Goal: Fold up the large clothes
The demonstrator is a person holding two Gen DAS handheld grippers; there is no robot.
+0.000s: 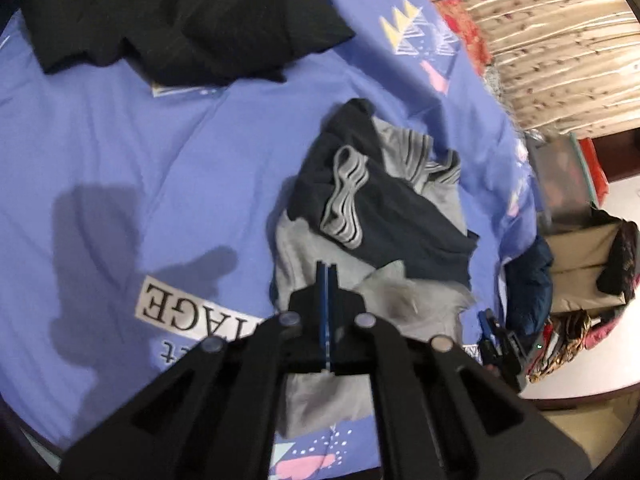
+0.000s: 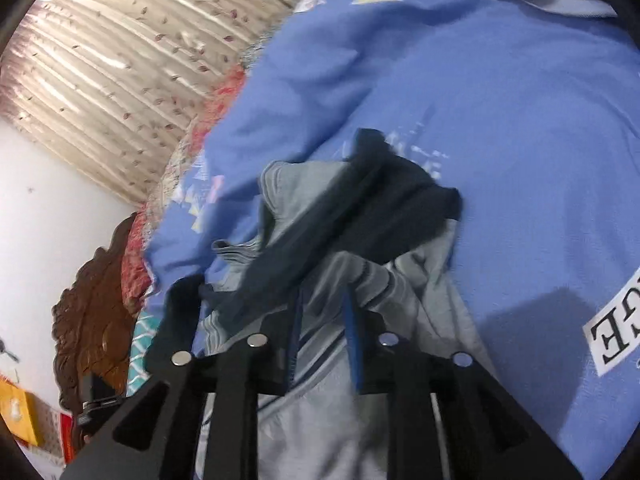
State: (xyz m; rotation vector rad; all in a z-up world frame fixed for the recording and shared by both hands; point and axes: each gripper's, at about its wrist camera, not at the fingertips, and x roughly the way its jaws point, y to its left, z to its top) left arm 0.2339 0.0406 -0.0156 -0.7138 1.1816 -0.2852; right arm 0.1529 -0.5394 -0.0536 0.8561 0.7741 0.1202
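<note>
My left gripper (image 1: 327, 270) is pressed together with nothing between its fingers, over the near grey edge of the crumpled garment (image 1: 372, 208) on the blue bedspread (image 1: 120, 140). My right gripper (image 2: 326, 300) stands slightly spread above the same soft heap: grey and navy cloth with striped ribbed trim.

I see a bed under a blue printed cover (image 1: 140, 152). A crumpled grey and dark navy garment (image 1: 372, 208) lies on that cover. A black garment (image 1: 172, 20) lies on it too, well apart from the grey one, beyond it.
</note>
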